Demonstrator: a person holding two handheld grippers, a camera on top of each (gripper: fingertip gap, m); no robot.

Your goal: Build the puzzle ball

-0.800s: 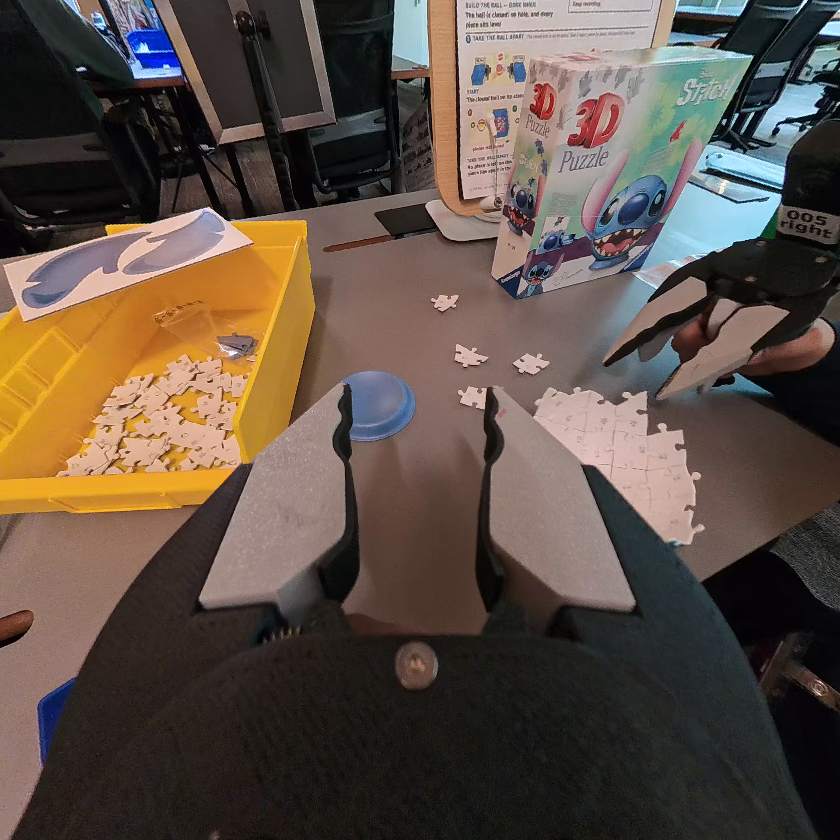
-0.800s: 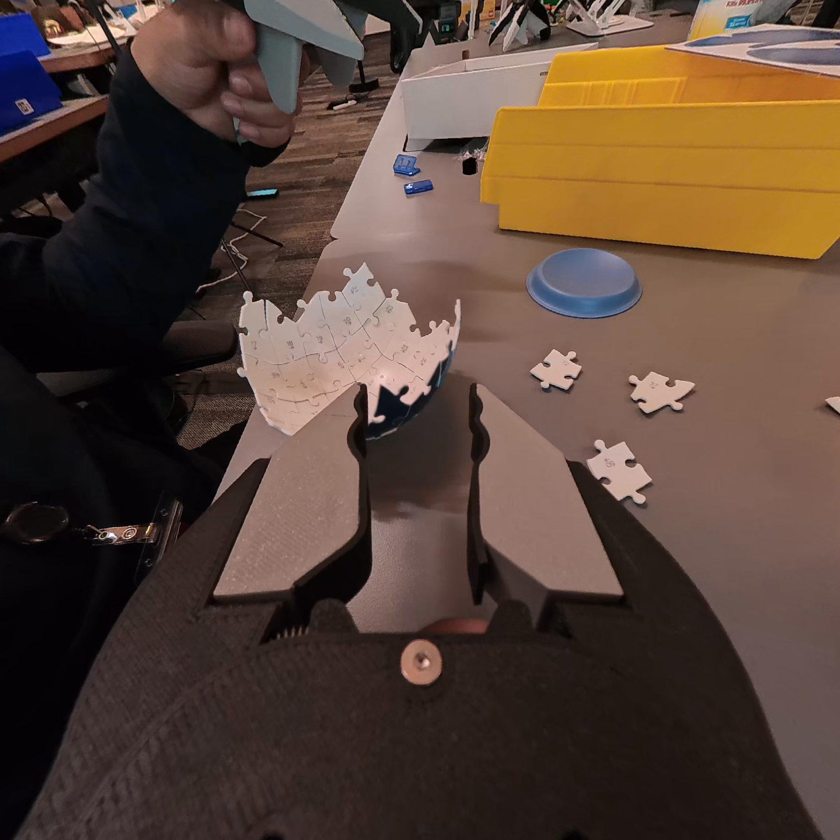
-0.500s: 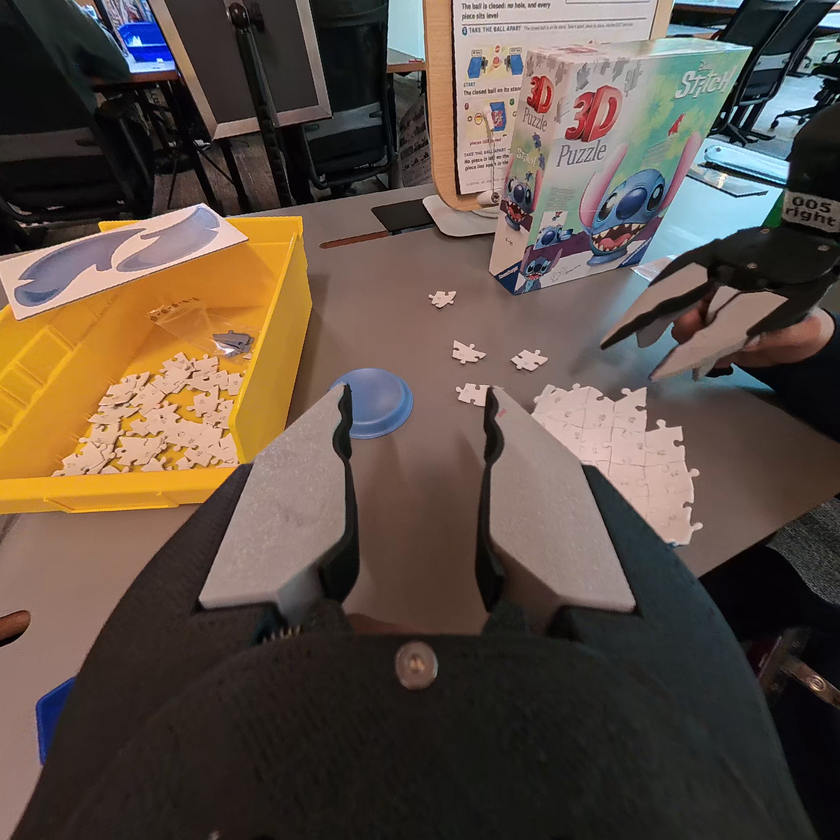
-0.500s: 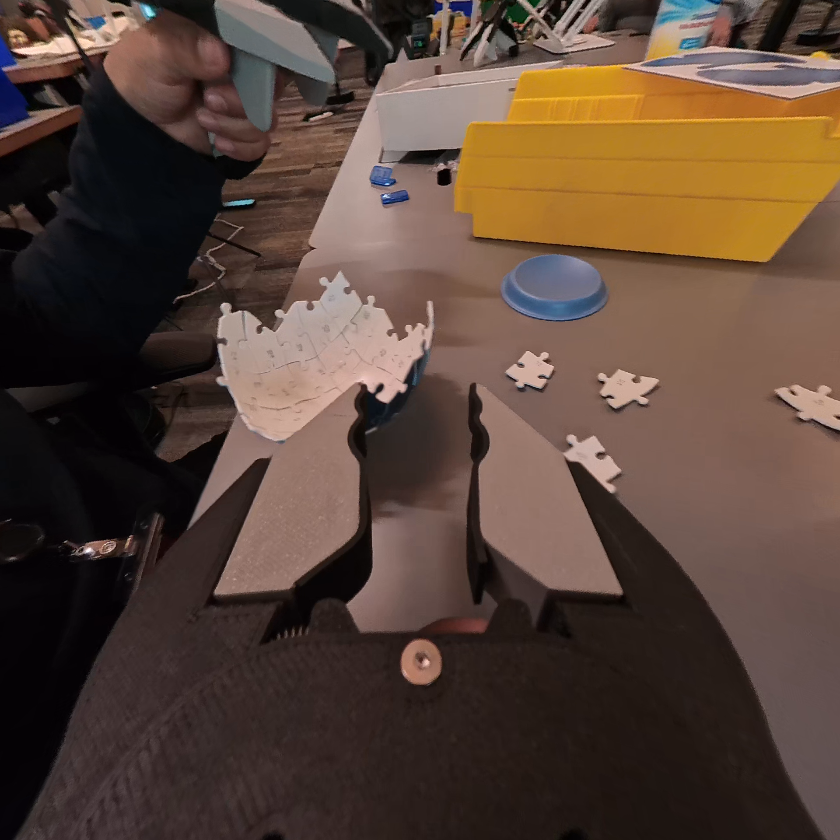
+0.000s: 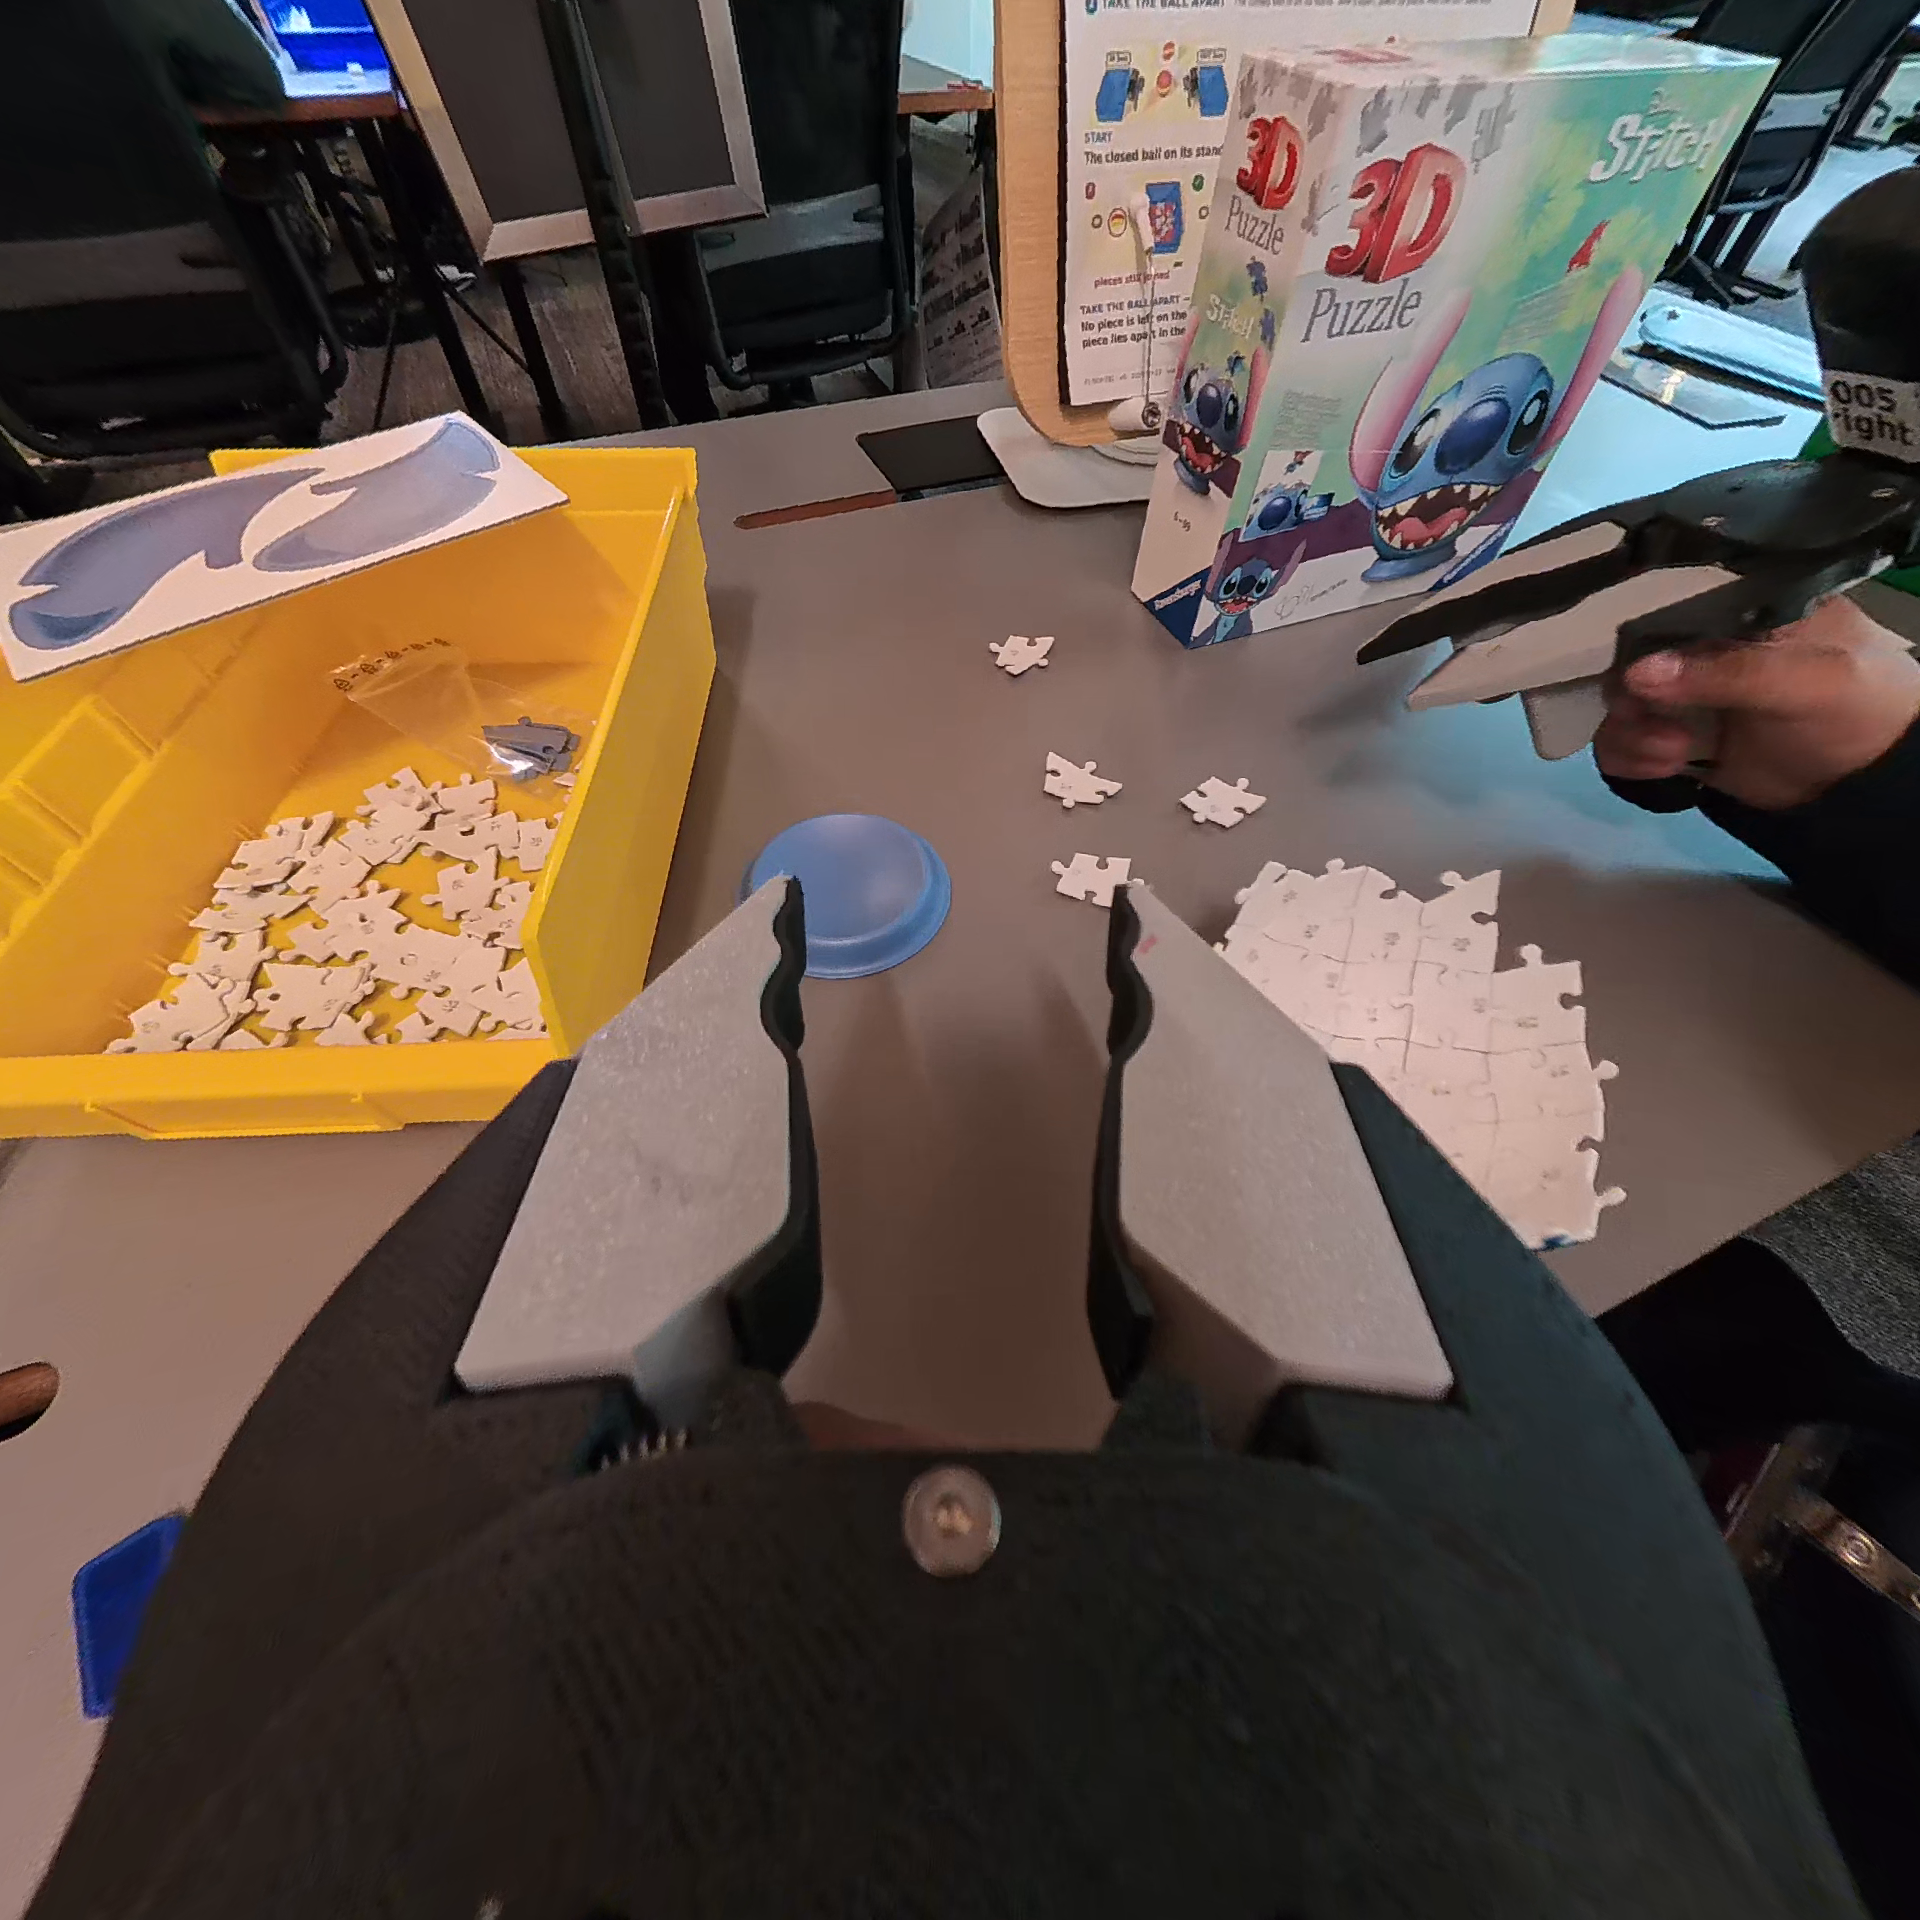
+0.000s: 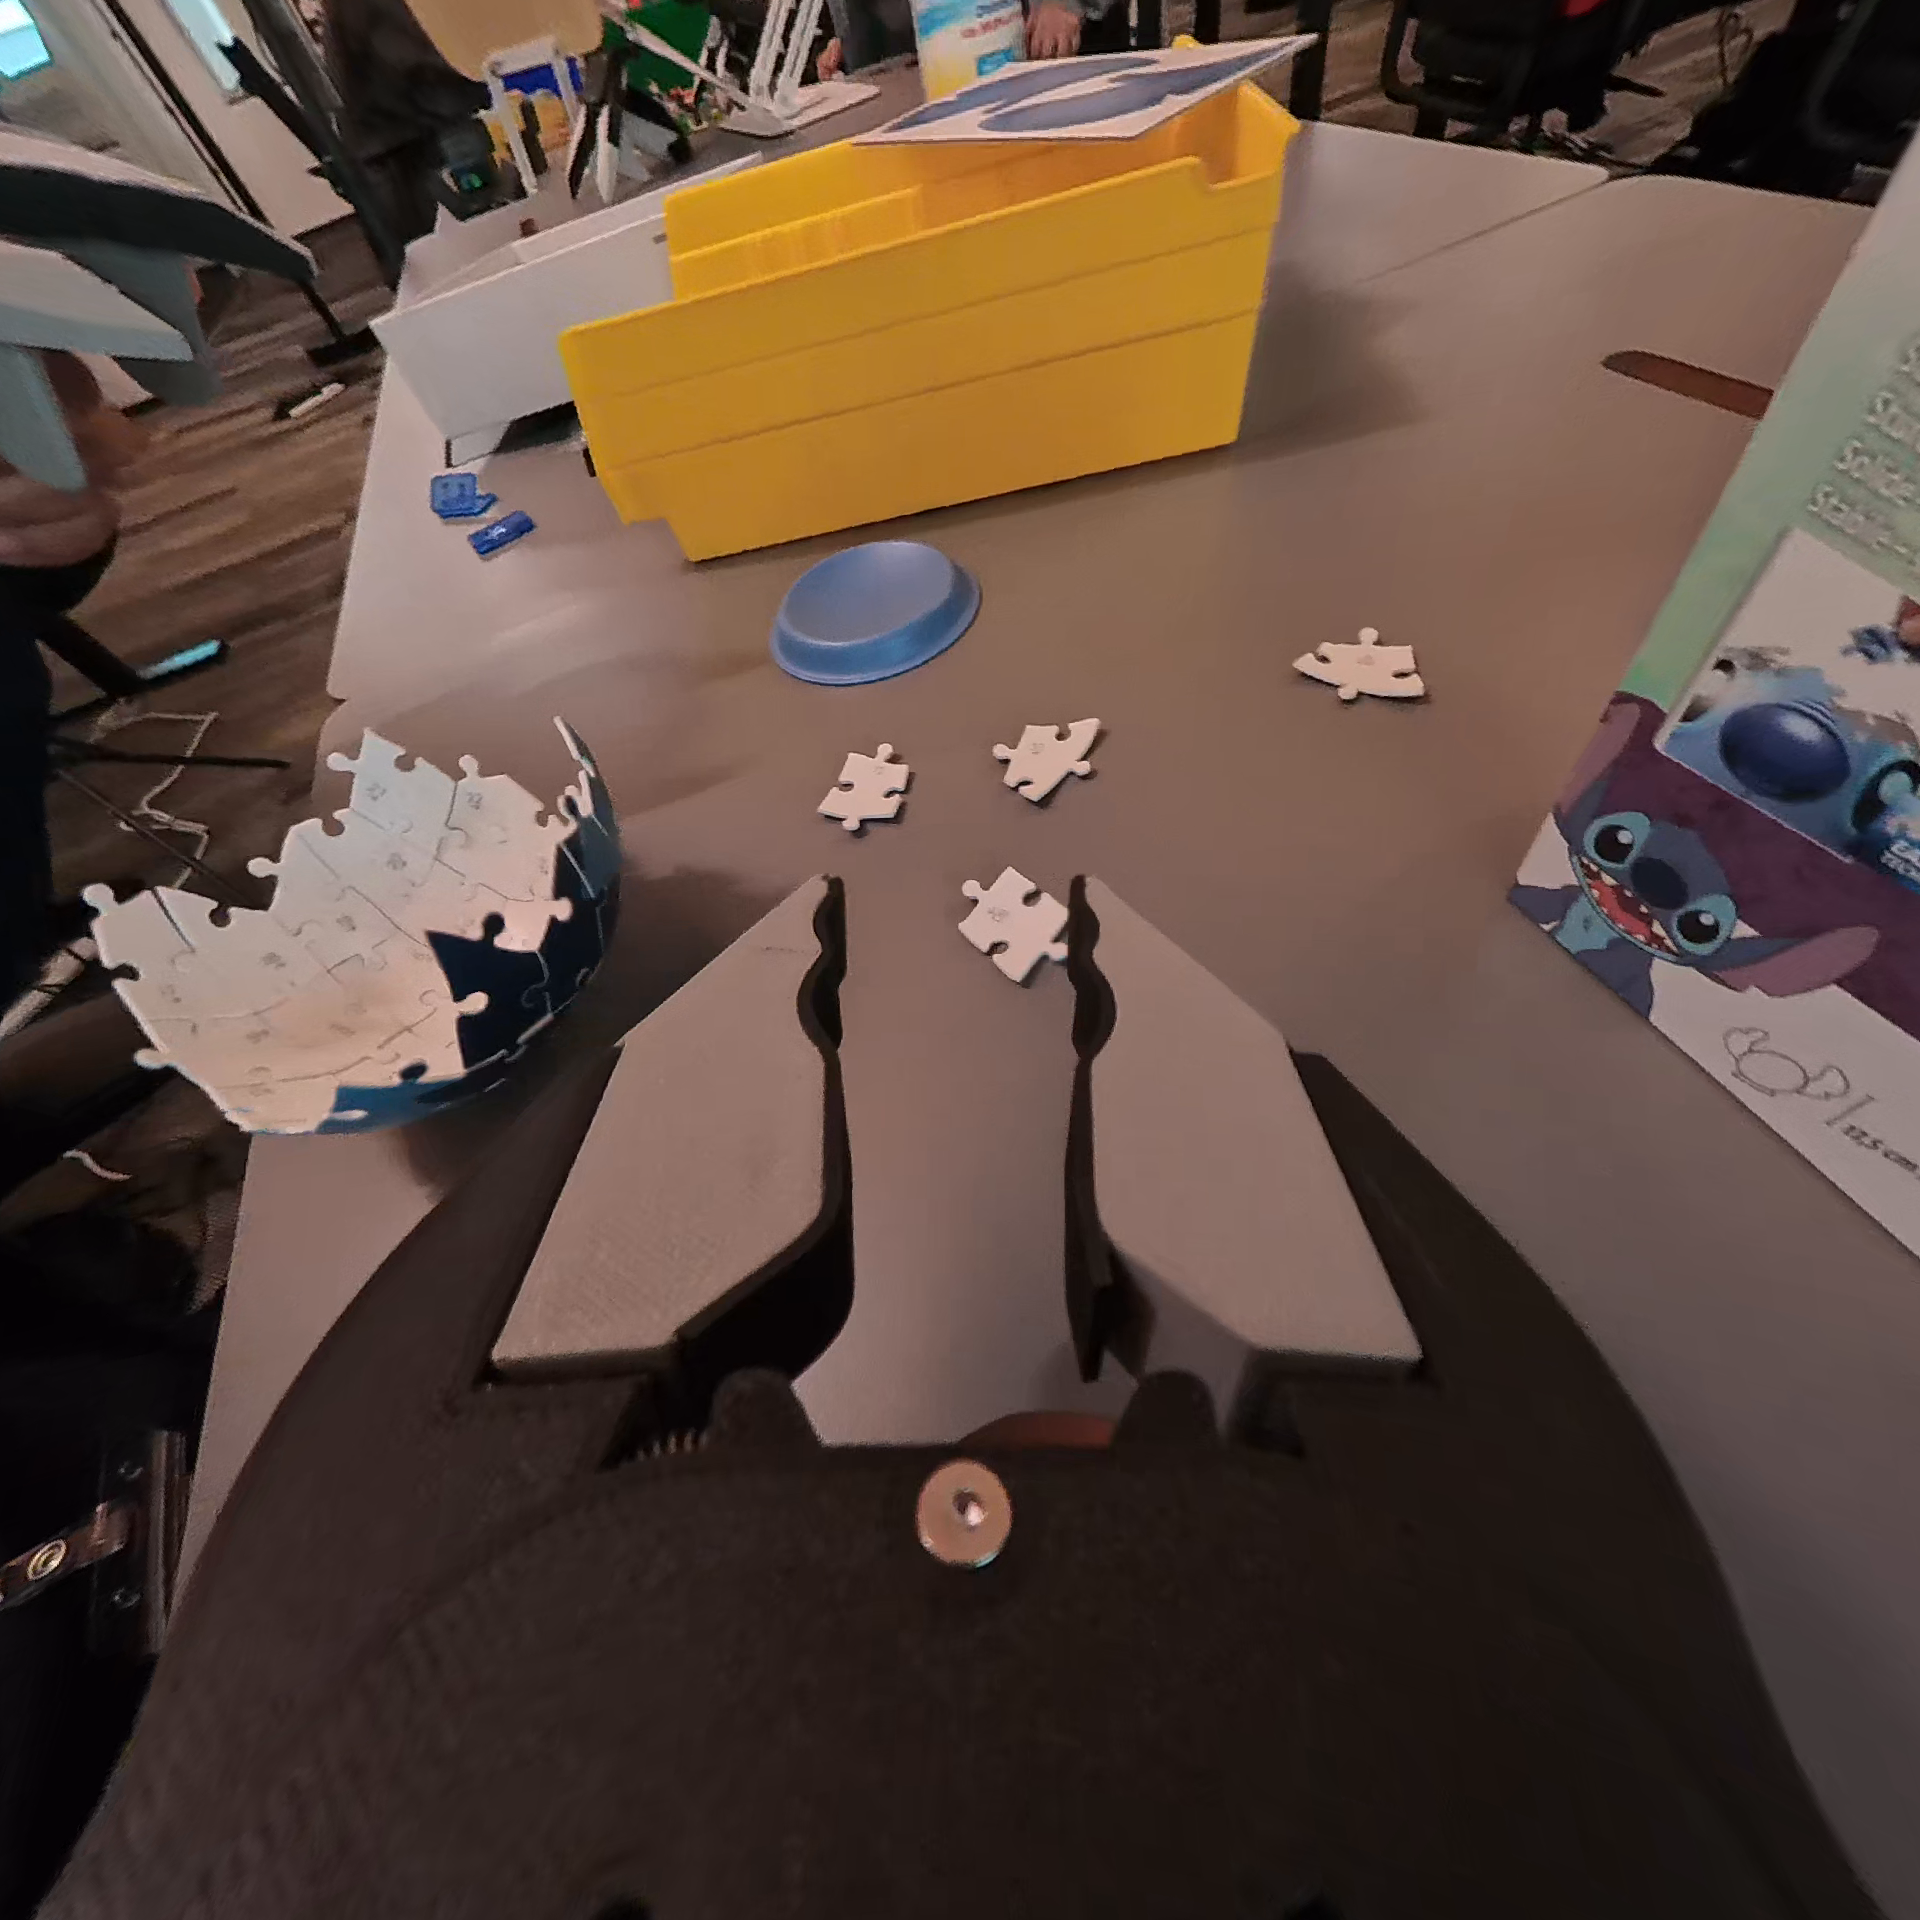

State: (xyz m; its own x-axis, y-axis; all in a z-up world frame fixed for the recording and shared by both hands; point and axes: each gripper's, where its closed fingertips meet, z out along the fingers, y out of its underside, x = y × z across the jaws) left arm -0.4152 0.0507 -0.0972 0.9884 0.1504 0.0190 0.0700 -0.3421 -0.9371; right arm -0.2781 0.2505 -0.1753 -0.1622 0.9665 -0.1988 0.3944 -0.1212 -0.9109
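A partly built puzzle ball [image 6: 353,956], a bowl of joined pieces white inside and blue outside, rests near the table's front edge; it also shows in the left wrist view [image 5: 1423,1029]. Several loose white pieces lie beside it, the nearest one [image 6: 1013,925] just ahead of my right gripper [image 6: 951,899], which is open and empty above the table. My left gripper [image 5: 951,904] is open and empty, held over the table between the blue round stand [image 5: 847,894] and the ball. The right gripper also shows in the left wrist view [image 5: 1423,675].
A yellow bin [image 5: 623,727] at the left holds many loose pieces [image 5: 353,925], with a blue-and-white card [image 5: 260,530] lying across its rim. The puzzle box [image 5: 1434,343] stands at the back right. An instruction board [image 5: 1122,208] stands behind it. One gripper's finger ends stand about 25 cm off the other's.
My right gripper has swung right, away from the ball and towards the loose pieces and the box. The left gripper has barely moved.
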